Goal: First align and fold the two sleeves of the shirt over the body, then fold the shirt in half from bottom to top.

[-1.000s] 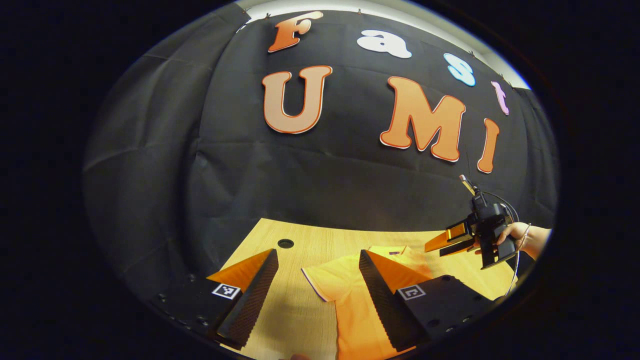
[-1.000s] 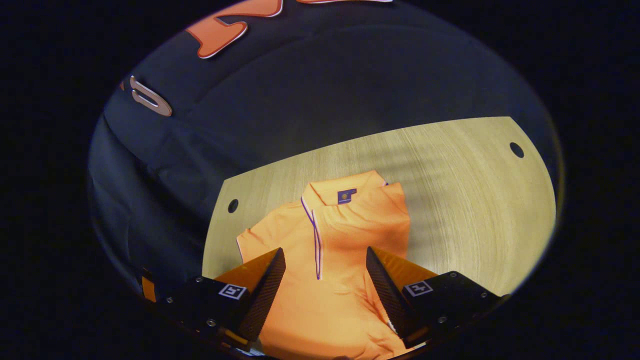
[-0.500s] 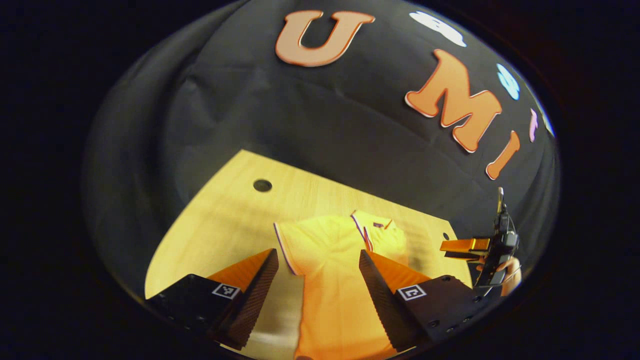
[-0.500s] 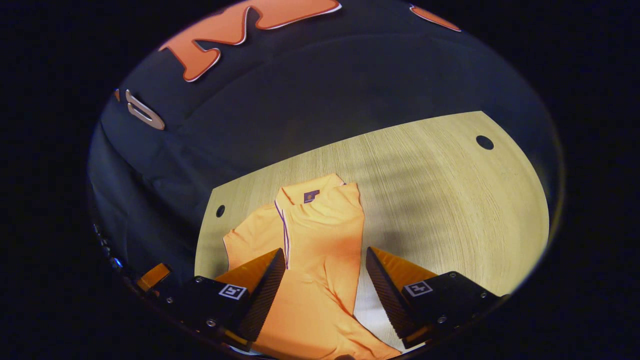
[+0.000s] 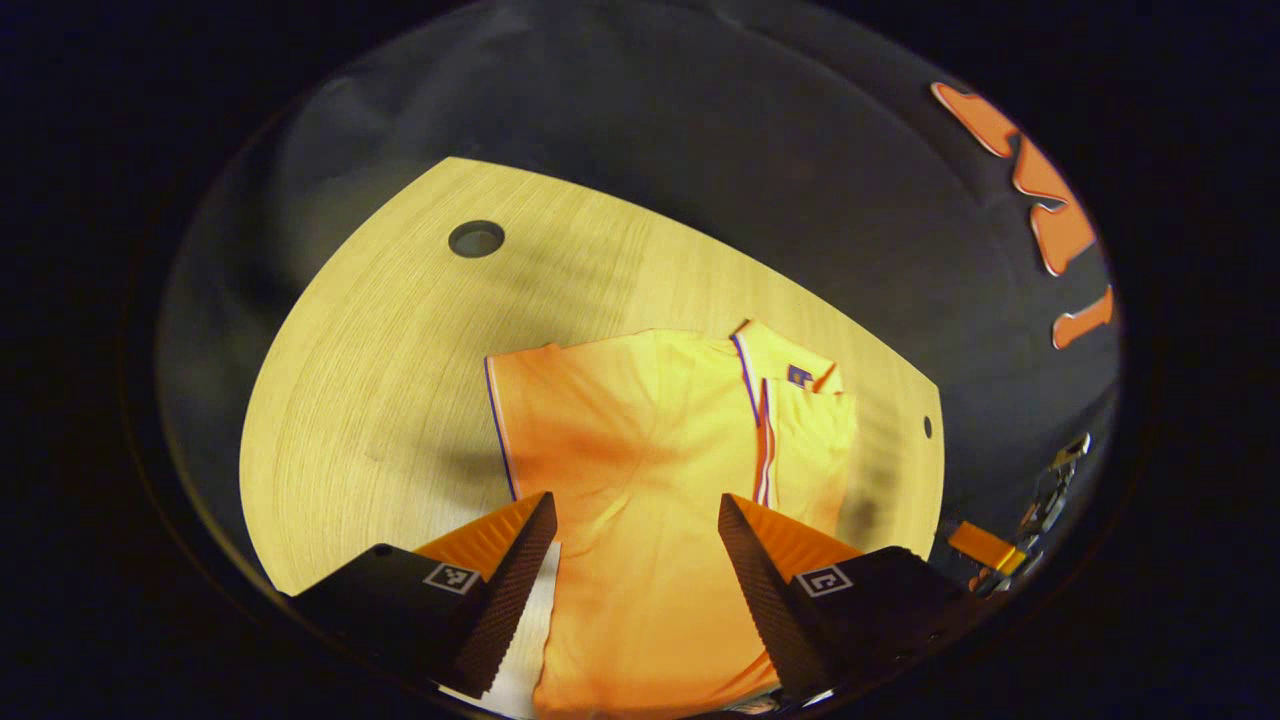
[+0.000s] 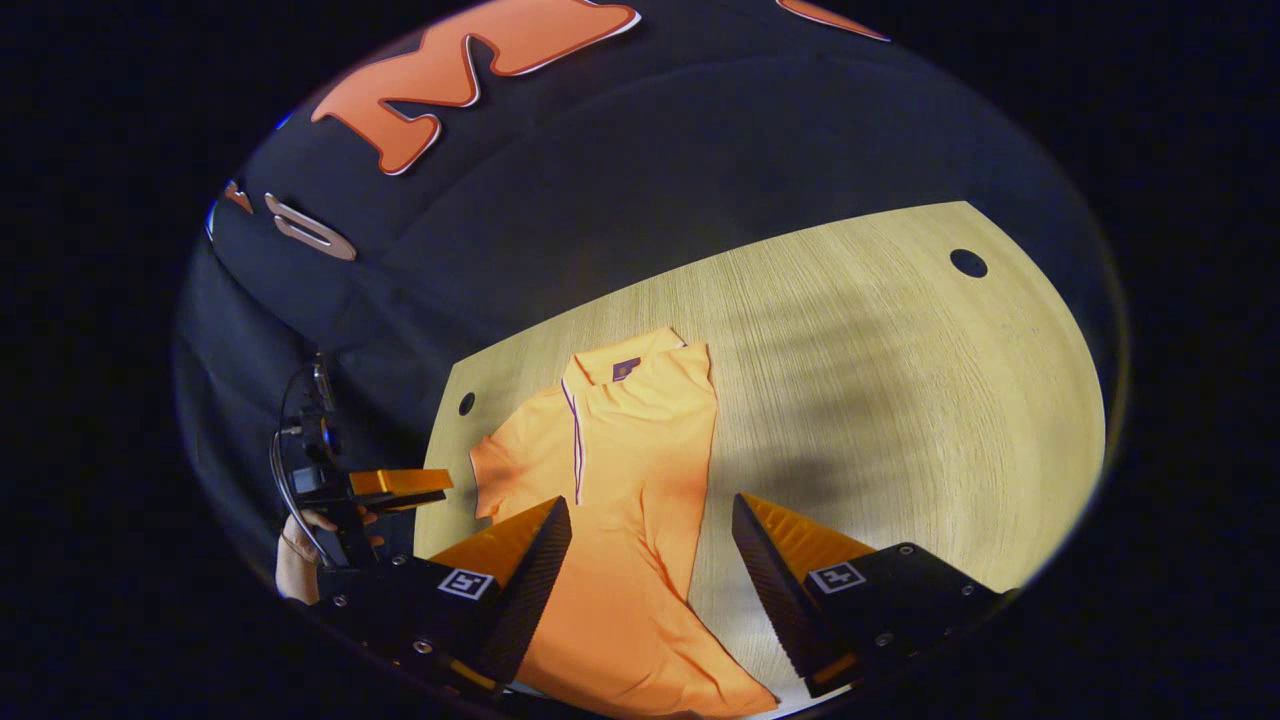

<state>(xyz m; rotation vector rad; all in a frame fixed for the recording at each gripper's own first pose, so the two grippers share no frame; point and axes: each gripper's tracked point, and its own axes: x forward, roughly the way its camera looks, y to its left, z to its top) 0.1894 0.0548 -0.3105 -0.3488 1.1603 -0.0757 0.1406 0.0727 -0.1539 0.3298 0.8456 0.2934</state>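
with the right sleeve already lying over the shirt [image 5: 640, 450] flat on the desk [image 5: 380, 380], we lower the released left tool [image 5: 636, 560] onto the left sleeve [image 5: 530, 400] hem, pinching only that layer, right tool [image 6: 650, 560] also released

Bare wooden table [image 6: 900, 400] lies wide open on the right of the orange polo shirt [image 6: 630, 480] in the right gripper view, and more bare wood flanks its spread sleeve [image 5: 545, 400] in the left gripper view. Booth wall cloth [image 6: 600, 220] closes off the table's far edge.
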